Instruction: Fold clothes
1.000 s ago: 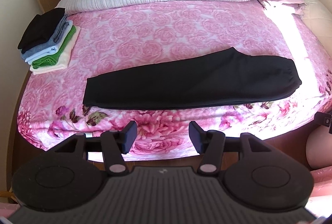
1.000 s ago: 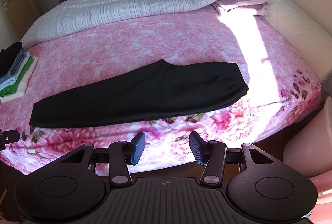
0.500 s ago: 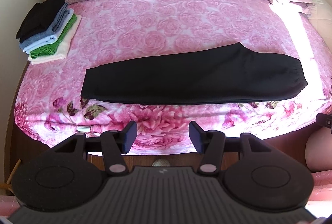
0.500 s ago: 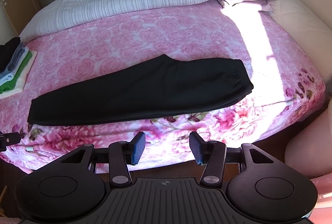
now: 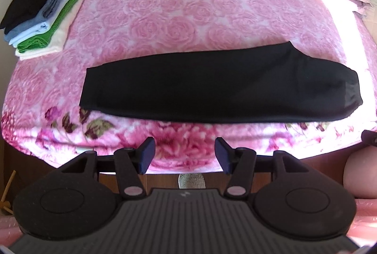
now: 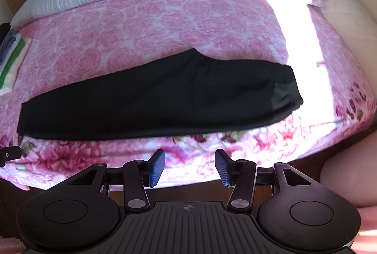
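On the pink rose-print bed [image 5: 179, 18], soft, limp black folded trousers [image 5: 235, 86] await corner pinches at cuff and waistband; left tool [image 5: 183, 157] and right tool [image 6: 189, 168] gape wide, empty.

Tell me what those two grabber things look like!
Both are matte black. The left gripper has two bent arms, pinkish round pivot pins, two big round discs and a ribbed plate bearing a small logo. The right gripper matches, but its jaws carry bright blue ridged pads, and its pins look silver. No cables show.
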`<control>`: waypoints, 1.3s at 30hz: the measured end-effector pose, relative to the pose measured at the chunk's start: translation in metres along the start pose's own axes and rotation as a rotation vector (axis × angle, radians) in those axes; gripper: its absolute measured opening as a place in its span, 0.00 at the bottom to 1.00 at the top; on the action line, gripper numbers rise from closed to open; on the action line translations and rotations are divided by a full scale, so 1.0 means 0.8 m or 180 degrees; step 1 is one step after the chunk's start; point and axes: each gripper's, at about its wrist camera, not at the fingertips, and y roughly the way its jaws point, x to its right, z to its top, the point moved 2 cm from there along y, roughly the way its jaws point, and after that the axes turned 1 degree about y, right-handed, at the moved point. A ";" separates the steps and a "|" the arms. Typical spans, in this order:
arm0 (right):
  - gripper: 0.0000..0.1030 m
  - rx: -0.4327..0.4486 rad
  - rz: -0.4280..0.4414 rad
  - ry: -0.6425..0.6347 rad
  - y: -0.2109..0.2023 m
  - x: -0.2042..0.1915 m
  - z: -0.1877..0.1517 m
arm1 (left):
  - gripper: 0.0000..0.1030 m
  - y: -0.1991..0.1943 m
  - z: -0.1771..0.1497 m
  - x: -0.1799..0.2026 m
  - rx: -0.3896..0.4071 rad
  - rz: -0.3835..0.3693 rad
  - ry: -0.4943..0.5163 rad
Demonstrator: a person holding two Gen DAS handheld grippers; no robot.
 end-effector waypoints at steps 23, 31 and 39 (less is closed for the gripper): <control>0.49 -0.0243 0.0109 0.0251 0.156 -0.051 0.112 | 0.40 0.198 -0.048 -0.314 0.0362 -0.0879 -0.3229; 0.49 -0.0232 -0.0012 0.0260 0.215 -0.042 0.119 | 0.36 0.244 -0.077 -0.321 0.0769 -0.1038 -0.3763; 0.49 -0.0310 -0.0107 0.0200 0.259 0.000 0.105 | 0.35 0.278 -0.084 -0.306 0.1022 -0.0883 -0.3890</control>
